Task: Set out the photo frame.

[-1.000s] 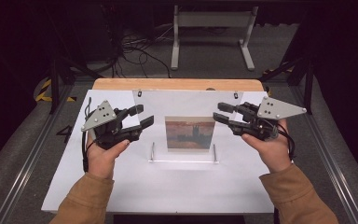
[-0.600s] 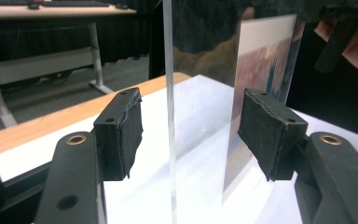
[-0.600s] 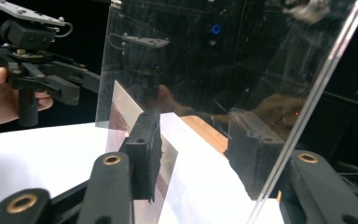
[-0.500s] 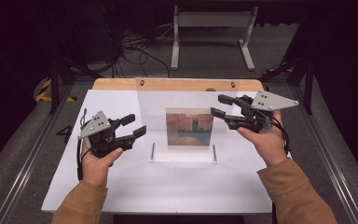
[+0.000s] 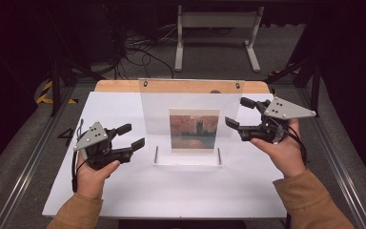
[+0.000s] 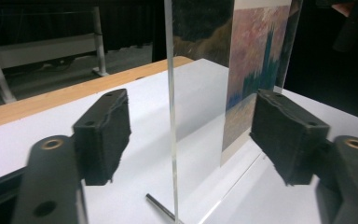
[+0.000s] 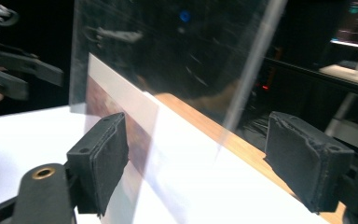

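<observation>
A clear acrylic picture stand stands upright near the middle of the white worktop, its base on two thin metal rods, with a small painting print of a reddish sky and dark towers showing through the pane. The left tool sits low just beside the stand's left edge, held in the person's left hand; its jaws have just been opening and stand apart. In the left gripper view the pane's edge runs upright between the two black pads, neither of which touches it, and the print lies past the far pad. The right tool is held higher at the stand's right edge by the right hand; its jaws have likewise just been opening and are spread wide. In the right gripper view the pane rises between the pads, clear of both. A bare wooden strip edges the worktop's far side.
</observation>
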### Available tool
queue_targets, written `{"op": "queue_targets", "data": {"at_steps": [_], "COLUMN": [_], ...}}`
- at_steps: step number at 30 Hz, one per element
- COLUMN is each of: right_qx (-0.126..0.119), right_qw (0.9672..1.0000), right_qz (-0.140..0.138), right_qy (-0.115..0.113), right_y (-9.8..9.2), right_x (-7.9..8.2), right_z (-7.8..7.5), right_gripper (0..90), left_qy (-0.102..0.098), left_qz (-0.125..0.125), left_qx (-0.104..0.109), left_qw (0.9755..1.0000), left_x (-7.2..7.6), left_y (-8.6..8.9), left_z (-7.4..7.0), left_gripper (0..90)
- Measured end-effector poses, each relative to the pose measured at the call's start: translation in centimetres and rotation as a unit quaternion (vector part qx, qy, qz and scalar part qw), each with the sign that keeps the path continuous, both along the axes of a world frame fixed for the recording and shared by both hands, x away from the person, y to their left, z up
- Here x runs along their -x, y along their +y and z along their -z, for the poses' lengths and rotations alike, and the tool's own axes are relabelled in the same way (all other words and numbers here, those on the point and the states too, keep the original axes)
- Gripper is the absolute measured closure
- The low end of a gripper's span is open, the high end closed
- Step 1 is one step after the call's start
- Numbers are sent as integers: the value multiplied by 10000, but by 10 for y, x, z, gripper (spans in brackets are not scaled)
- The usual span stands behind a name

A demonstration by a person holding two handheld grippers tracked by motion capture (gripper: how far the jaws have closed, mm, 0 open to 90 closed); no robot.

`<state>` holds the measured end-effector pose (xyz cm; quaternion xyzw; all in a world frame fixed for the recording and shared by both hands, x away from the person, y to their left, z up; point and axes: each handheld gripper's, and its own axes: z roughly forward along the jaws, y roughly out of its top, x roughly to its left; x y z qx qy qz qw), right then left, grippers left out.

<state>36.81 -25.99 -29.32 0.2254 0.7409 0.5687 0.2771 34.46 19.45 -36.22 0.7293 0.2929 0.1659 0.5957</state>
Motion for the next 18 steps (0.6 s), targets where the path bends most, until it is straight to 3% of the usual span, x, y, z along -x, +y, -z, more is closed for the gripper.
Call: {"op": "queue_targets", "data": {"at_steps": [4,7,12,18], "right_qx": [12,22,95,112], "right_qw": [9999,9998,9994,9987], "right_qz": [92,147,222,322], "right_qy": [97,149,265,383], "right_y": [-14,-24,-38,-50], "right_x": [13,22,36,46], "right_z": [3,5,13,25], "right_gripper": [192,166,89,78], "left_qy": [51,287,285,168], "left_qz": [-92,-170,-183,-245], "left_qx": [-12,-64,-144,-242], "left_qw": [9999,9994,9993,9993], "left_x": [6,11,17,24], "left_y": [8,16,26,32], "left_z": [8,14,21,29], "left_gripper": [218,161,86,31]}}
